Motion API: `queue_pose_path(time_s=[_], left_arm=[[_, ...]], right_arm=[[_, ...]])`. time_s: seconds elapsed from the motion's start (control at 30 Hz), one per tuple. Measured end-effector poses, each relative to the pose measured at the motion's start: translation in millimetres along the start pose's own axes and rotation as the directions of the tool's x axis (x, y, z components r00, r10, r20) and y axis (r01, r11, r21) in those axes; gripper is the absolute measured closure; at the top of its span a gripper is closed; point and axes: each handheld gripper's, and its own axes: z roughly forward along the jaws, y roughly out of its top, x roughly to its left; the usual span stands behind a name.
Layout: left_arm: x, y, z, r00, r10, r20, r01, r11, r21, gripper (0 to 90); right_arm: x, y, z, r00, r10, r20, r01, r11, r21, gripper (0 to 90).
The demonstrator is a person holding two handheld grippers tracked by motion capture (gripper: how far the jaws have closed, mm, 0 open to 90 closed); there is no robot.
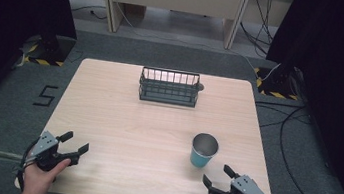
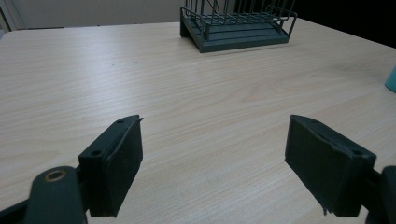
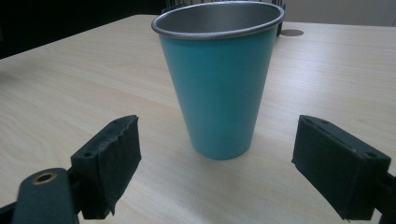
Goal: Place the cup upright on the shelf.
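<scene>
A tapered teal cup (image 3: pixel 218 84) with bare metal rim stands unlabelled near the bench's (image 1: pixel 121 125) right edge; both the right gripper (image 1: pixel 218 176) and left gripper (image 1: pixel 75 143) are released.

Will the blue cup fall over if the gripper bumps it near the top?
Probably yes. The cup stands upright on a base narrower than its rim, so a push up high could tip it, and on its side it might roll in a curve. It looks like stiff metal, so it shouldn't squash. The open right gripper may slip on its smooth wall.
</scene>
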Motion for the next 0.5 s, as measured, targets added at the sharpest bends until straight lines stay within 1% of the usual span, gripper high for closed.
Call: queue_pose_path(time_s=[0.2,0.4,0.5], left_arm=[[-1.1,0.4,0.6,1.0,0.003,0.006,-0.003,1.0,0.0,19.3],[-1.2,0.4,0.5,1.0,0.004,0.007,-0.004,1.0,0.0,19.5],[-1.2,0.4,0.8,1.0,0.002,0.006,-0.002,1.0,0.002,19.5]], right_arm=[[-0.4,4.8,15.0,1.0,-0.007,0.003,0.007,1.0,0.005,15.7],[-1.1,7.1,25.4,1.0,-0.003,0.005,0.003,1.0,0.012,15.6],[0.1,8.0,33.9,1.0,0.0,0.008,0.0,1.0,0.016,15.6]])
